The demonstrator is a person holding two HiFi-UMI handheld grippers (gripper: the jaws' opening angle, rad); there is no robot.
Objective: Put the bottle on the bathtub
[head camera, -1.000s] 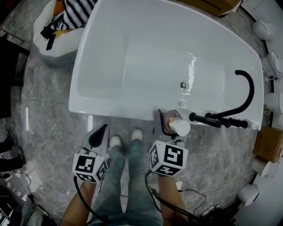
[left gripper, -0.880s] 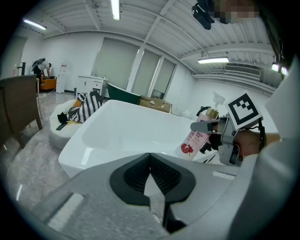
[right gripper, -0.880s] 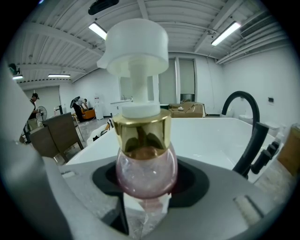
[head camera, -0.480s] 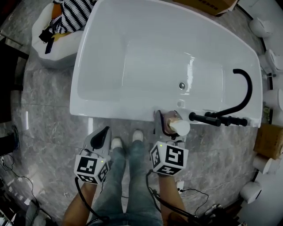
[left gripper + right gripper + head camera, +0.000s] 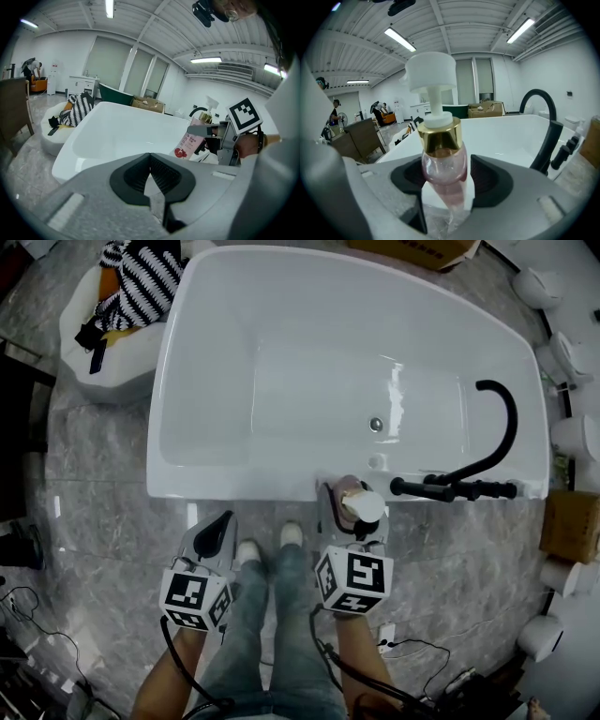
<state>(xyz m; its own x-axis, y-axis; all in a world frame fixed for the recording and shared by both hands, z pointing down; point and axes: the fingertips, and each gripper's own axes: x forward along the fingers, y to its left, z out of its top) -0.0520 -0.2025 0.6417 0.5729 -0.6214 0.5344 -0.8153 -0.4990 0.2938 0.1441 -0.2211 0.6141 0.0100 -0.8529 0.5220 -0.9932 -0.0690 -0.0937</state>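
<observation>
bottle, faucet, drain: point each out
bottle [image 5: 439, 136]: right gripper view, gold collar.
faucet [image 5: 512, 424]: head view, curved black spout.
drain [image 5: 376, 425]: head view, its centre.

The bathtub [image 5: 234, 486] is glossy white all over. At its right end the curved faucet [image 5: 507, 423] is matt black. At the tub's near rim the pump bottle [image 5: 443, 161] has a clear pink body, a shiny gold collar and a white pump head. Its label is pale pink with a red fruit. Beside the tub, the left gripper [image 5: 216, 529] and right gripper [image 5: 352, 512] are grey with black pads, and each cube carries black squares on white. Off the tub's left end lies a black-and-white striped cloth [image 5: 141, 282]. The floor [image 5: 103, 512] around the tub is grey, veined like marble.
</observation>
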